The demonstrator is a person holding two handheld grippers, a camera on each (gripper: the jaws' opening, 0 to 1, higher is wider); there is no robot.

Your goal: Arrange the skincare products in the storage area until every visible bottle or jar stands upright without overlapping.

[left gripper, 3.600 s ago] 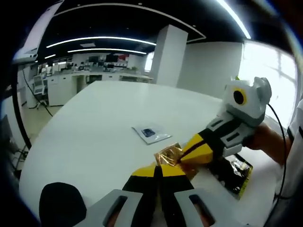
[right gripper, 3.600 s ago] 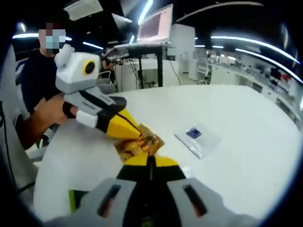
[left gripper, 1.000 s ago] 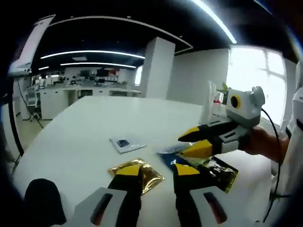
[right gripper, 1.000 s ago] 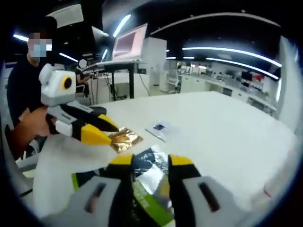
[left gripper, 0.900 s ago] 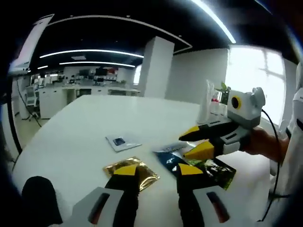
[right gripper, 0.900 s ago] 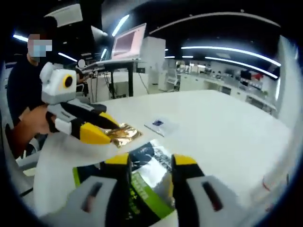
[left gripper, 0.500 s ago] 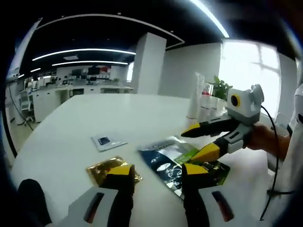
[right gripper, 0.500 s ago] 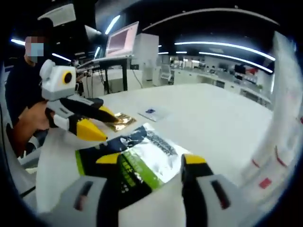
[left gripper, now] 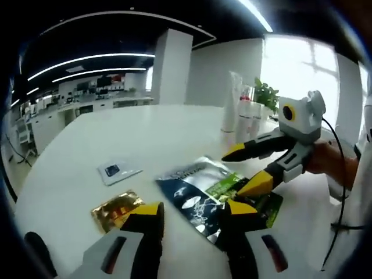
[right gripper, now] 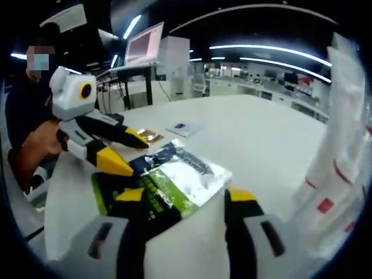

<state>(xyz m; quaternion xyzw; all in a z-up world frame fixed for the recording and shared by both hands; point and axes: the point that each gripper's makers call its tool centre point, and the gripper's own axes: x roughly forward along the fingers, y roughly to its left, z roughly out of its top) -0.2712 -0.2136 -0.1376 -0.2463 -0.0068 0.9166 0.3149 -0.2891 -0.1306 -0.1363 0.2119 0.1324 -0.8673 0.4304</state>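
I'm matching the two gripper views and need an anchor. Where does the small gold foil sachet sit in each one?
Left gripper view: gold foil sachet lies lower left on the white table.
Right gripper view: it lies left of centre.
Shared landmark: the silver, blue and green pouch.

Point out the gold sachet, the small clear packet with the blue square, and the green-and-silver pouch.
gold sachet (left gripper: 116, 207), left gripper view, its centre
small clear packet (left gripper: 118, 171), left gripper view, its middle
green-and-silver pouch (right gripper: 186, 177), right gripper view, its silver face
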